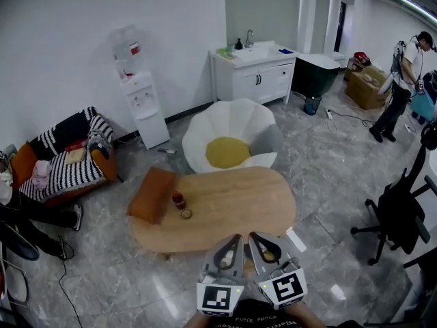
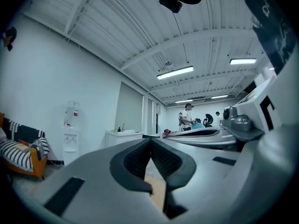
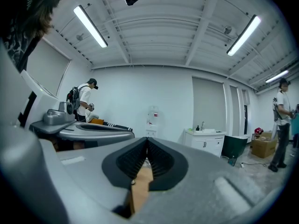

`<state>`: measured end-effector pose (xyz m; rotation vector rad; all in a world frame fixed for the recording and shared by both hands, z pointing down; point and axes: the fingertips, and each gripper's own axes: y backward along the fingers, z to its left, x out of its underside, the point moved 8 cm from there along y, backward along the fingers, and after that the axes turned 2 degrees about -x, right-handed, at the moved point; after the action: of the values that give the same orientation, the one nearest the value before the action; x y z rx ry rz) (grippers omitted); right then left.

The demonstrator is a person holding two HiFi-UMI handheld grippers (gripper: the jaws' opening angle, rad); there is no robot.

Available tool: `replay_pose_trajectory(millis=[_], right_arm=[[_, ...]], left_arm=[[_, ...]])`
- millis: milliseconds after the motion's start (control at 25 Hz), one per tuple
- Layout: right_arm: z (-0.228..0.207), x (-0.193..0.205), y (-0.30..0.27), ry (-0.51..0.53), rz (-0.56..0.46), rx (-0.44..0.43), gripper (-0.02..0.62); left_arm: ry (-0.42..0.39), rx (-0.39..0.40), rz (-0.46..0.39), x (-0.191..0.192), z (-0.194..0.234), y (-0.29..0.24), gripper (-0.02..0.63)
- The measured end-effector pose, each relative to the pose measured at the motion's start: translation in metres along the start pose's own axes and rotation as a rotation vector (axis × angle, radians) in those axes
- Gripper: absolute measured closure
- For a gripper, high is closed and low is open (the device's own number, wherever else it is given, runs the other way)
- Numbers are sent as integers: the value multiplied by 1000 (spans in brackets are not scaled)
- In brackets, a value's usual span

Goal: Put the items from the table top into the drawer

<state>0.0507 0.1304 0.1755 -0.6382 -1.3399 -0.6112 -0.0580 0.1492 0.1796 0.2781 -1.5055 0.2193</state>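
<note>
A low oval wooden table stands in front of me. On its left part sit a small dark red jar and, just in front of it, a small round brownish item. An orange-brown flat box-like piece juts out at the table's left end; I cannot tell whether it is the drawer. My left gripper and right gripper hover side by side over the table's near edge. Both point level, with tips touching and nothing between them. Both are well to the right of the items.
Behind the table stands a white petal-shaped chair with a yellow cushion. A water dispenser, a striped sofa and a white sink cabinet line the back. A black office chair is at right; a person stands far right.
</note>
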Motion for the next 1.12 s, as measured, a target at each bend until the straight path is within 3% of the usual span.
replay_pose_trajectory(millis=[400, 1120], right_arm=[[6, 7, 6, -17, 8, 46, 594], [3, 9, 3, -15, 16, 38, 594]], left_arm=[[32, -13, 28, 8, 3, 11, 594], [55, -26, 43, 17, -1, 7, 594]])
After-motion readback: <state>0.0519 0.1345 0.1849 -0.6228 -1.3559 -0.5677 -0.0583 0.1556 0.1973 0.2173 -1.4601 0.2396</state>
